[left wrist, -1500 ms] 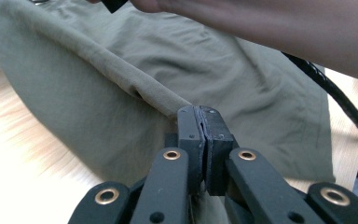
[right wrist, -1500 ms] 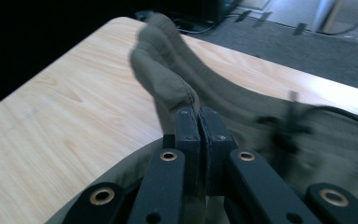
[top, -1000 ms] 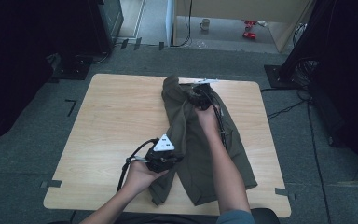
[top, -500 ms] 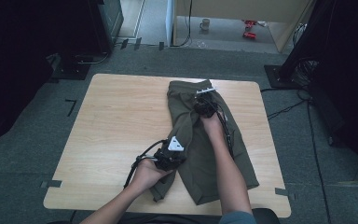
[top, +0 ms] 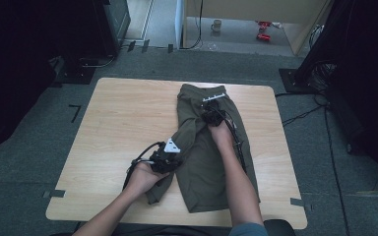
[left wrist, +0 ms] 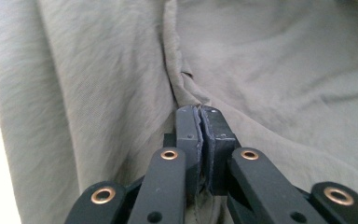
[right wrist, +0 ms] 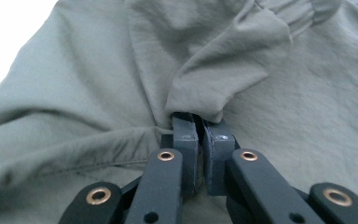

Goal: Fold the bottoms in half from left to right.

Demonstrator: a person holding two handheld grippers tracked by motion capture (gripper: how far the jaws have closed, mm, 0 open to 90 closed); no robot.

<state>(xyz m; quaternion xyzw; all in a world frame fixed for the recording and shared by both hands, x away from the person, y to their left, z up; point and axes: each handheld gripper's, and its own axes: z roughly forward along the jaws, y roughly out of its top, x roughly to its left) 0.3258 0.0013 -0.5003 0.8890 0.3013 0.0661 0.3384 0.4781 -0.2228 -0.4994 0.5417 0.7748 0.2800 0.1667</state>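
A pair of olive green shorts (top: pixel 211 162) lies on the wooden table (top: pixel 123 123), waistband at the far end. My left gripper (top: pixel 170 156) sits at the garment's left edge near the front, jaws shut on a fold of the olive fabric (left wrist: pixel 186 88). My right gripper (top: pixel 210 117) is farther back, just below the waistband, also shut on a bunched fold of the cloth (right wrist: pixel 205 98). Both gripper views look straight onto creased green cloth, the jaws pressed together with cloth pinched between them.
The table's left half is bare wood. A dark cable (top: pixel 139 164) trails from the left gripper over the table, another runs along the right forearm (top: pixel 237 142). Grey floor surrounds the table, with dark equipment at both sides.
The left hand has carried its fold to the right and lower onto the shorts. The right hand has sunk toward the table, flattening the raised cloth near the waistband.
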